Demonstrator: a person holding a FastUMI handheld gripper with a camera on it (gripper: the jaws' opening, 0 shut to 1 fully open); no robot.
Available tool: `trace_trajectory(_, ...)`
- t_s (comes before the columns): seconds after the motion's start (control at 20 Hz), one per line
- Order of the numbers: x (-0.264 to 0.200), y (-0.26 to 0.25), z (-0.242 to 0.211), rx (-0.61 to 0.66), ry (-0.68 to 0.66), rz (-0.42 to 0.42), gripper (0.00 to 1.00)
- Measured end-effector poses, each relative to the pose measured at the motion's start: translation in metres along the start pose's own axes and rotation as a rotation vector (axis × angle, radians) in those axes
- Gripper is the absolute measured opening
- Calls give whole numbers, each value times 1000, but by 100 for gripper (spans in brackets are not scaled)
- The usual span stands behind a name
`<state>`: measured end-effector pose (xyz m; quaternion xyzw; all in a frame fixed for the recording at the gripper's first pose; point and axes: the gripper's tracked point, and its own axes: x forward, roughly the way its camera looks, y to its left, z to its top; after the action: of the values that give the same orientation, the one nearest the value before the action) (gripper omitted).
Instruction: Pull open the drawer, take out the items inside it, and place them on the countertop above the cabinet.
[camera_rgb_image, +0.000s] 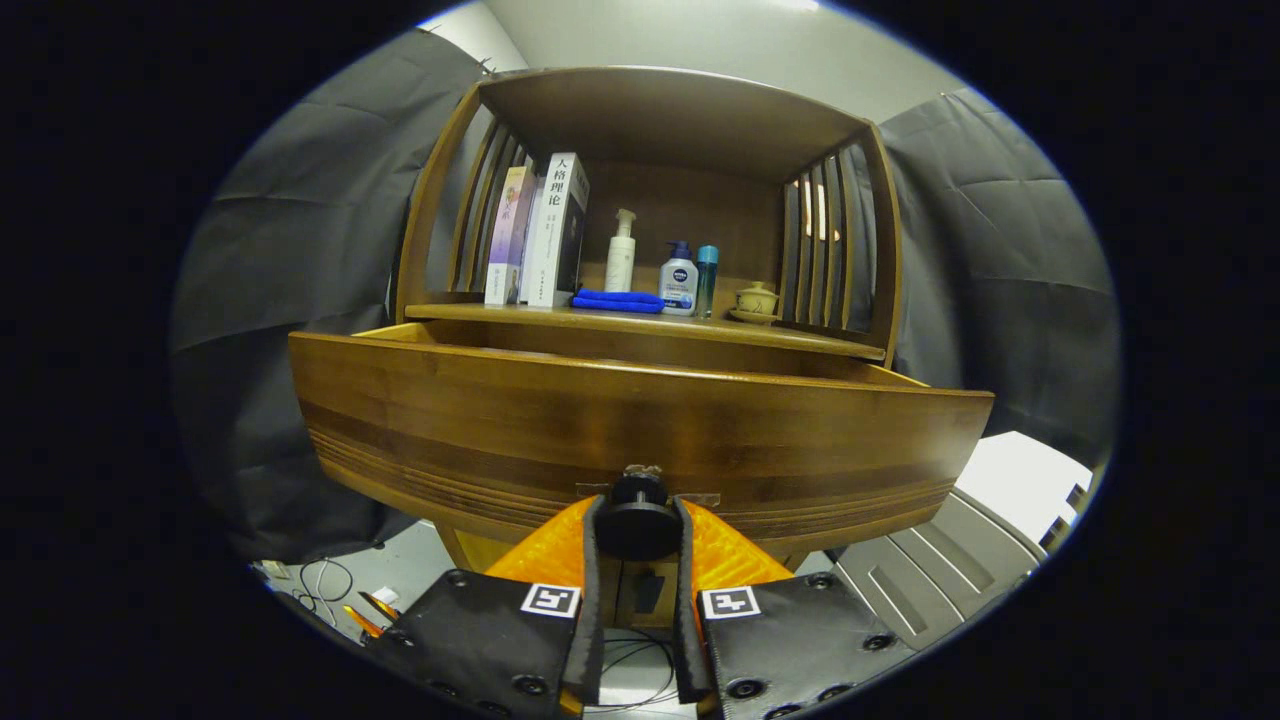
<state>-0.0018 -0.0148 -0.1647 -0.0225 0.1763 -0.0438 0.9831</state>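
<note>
The wooden drawer stands pulled out toward me from the cabinet, its front panel close ahead. A round black knob sits low on the middle of that panel. My gripper is shut on the knob, with the orange-backed fingers pressing on its left and right sides. The drawer's inside is hidden behind its front panel. Above the drawer lies the countertop, under the cabinet's shelf roof.
On the countertop stand two books, a white pump bottle, a folded blue cloth, a blue-capped pump bottle, a slim teal bottle and a lidded cup. A grey case lies lower right; cables lower left.
</note>
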Motion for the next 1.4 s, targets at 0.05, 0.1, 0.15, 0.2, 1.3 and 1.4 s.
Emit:
trace_trajectory(0.05,-1,1,0,3,-5,-2,32)
trace_trajectory(0.1,3,0,-1,-1,1,-2,32)
trace_trajectory(0.15,1,-1,-1,-1,-5,-2,32)
trace_trajectory(0.2,-3,-1,0,-4,-3,-2,33)
trace_trajectory(1.3,34,-5,153,24,80,-158,98)
trace_trajectory(1.4,50,-12,145,51,162,-184,98)
